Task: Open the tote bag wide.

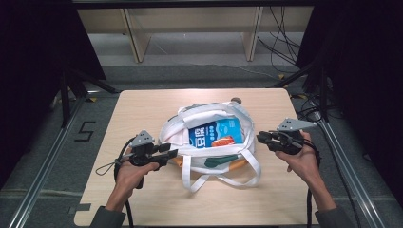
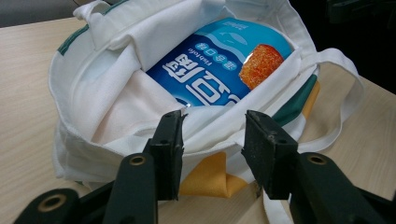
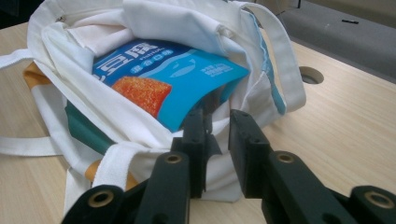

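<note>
we are at the mouth of the white tote bag (image 1: 209,142), which lies in the middle of the wooden surface (image 1: 142,109) with the blue snack packet (image 1: 215,133) resting inside it, label up and partly under the rim. the left gripper (image 1: 172,150) sits at the bag's left rim; in the left gripper view its fingers (image 2: 169,140) stand spread, the rim cloth lying between them and not squeezed. the right gripper (image 1: 262,137) is at the opposite rim, its fingers (image 3: 245,140) slightly apart with a fold of cloth just ahead of them, nothing pinched. to do this well, we judge it best to let each rim go cleanly, drawing both grippers straight away from the cloth so no hem or loose handle strap (image 1: 252,166) snags a finger and drags the bag. we keep the packet lying flat inside.
</note>
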